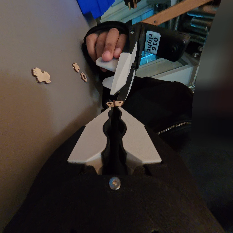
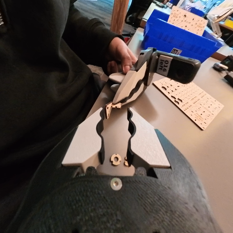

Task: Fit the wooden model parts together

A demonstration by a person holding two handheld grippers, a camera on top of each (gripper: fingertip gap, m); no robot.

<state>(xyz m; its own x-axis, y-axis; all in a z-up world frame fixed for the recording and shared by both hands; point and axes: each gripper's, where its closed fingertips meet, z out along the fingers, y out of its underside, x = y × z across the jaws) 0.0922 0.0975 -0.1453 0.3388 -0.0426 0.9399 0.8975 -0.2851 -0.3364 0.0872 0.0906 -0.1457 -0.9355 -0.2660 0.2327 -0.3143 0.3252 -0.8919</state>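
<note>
The left claw point(image 2: 115, 104) is clamped on a small notched plywood piece point(image 2: 116, 106) carrying a triangular plywood plate point(image 2: 107, 111), held above the grey tabletop point(image 2: 163, 126). The right claw point(image 2: 115, 113) gapes wide and bare, its left pad perhaps brushing the plate.

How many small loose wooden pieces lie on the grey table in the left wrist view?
3: a larger notched pale wooden piece farthest left, a small toothed piece near the person's hand, and a ring-shaped piece just below it. Others may be hidden.

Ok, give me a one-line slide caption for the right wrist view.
Open right gripper faces the left gripper, whose fingers pinch a small pale laser-cut wooden assembly above the grey table.
</note>
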